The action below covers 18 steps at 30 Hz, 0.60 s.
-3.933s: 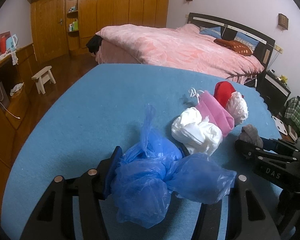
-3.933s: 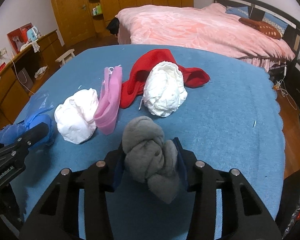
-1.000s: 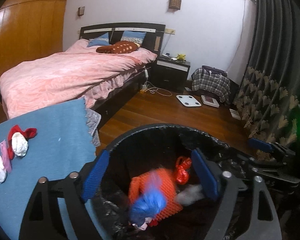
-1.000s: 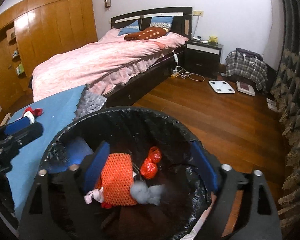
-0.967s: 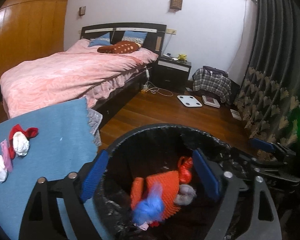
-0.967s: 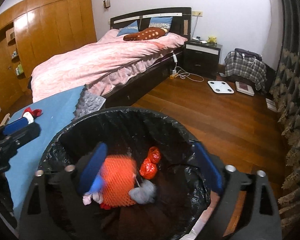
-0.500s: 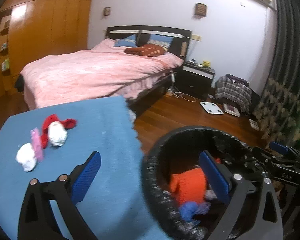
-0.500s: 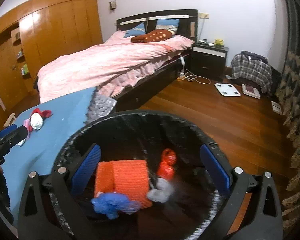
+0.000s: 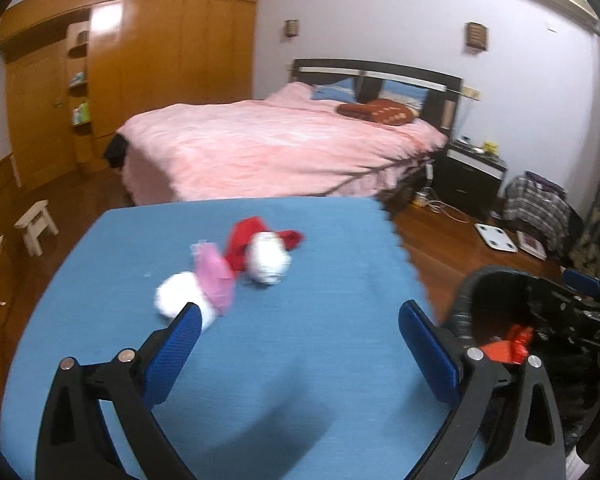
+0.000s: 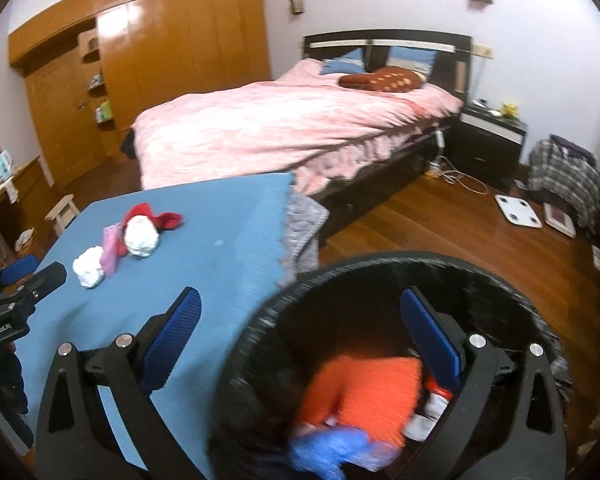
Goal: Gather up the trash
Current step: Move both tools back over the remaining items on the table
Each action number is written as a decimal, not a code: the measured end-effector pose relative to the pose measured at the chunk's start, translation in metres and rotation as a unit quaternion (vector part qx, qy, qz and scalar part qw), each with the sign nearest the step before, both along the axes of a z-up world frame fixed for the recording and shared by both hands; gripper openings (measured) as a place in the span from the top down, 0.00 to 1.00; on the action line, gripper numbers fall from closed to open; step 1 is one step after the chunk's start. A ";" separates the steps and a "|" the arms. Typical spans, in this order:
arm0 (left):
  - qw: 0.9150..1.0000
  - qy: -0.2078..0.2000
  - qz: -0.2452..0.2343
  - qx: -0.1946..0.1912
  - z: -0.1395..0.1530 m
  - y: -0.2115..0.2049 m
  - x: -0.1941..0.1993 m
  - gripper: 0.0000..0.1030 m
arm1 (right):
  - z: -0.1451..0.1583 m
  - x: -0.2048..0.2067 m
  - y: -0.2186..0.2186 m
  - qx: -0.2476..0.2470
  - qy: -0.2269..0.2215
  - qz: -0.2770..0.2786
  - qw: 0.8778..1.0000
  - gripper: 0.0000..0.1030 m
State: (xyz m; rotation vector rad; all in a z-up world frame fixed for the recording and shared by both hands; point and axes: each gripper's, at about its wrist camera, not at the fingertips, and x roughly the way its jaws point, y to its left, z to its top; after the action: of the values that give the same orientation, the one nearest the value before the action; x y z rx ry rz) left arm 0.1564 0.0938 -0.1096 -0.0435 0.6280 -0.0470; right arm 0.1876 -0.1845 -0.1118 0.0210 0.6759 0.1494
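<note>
Trash lies in a cluster on the blue table (image 9: 308,360): a white wad (image 9: 172,300), a pink bag (image 9: 216,280), a red cloth (image 9: 242,240) and a second white wad (image 9: 268,260). My left gripper (image 9: 300,320) hangs open and empty over the table, its left pad just in front of the near white wad. My right gripper (image 10: 300,300) is open and empty above the black-lined bin (image 10: 260,320). Inside the bin are an orange net (image 10: 360,392) and a blue bag (image 10: 332,448). The same cluster shows in the right wrist view, around a white wad (image 10: 140,236).
The bin (image 9: 492,280) stands off the table's right edge on the wooden floor. A pink bed (image 9: 280,148) lies beyond the table, with a wooden wardrobe (image 9: 160,60) behind it. A small stool (image 9: 36,224) is at left; a scale (image 10: 518,208) and nightstand (image 10: 492,140) are at right.
The blue bag and a grey wad dropped into the bin. Both grippers then swung left, away from the bin; the left one now hangs over the table near the trash cluster.
</note>
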 end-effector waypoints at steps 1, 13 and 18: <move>1.000 0.001 0.010 0.001 -0.001 0.010 0.003 0.06 | 0.000 0.004 0.007 0.000 0.000 0.004 1.000 0.06; 0.996 0.018 0.085 0.015 -0.032 0.091 0.036 0.07 | -0.021 0.054 0.097 -0.009 0.012 0.061 0.998 0.06; 0.995 0.035 0.093 0.013 -0.050 0.104 0.050 0.10 | -0.034 0.069 0.116 -0.015 0.021 0.070 0.997 0.06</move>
State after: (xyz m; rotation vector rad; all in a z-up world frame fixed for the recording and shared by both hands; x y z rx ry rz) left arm 0.2069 0.1979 -0.1594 -0.0786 0.6924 0.1425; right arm 0.2568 -0.0688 -0.1457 -0.0530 0.7209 0.2748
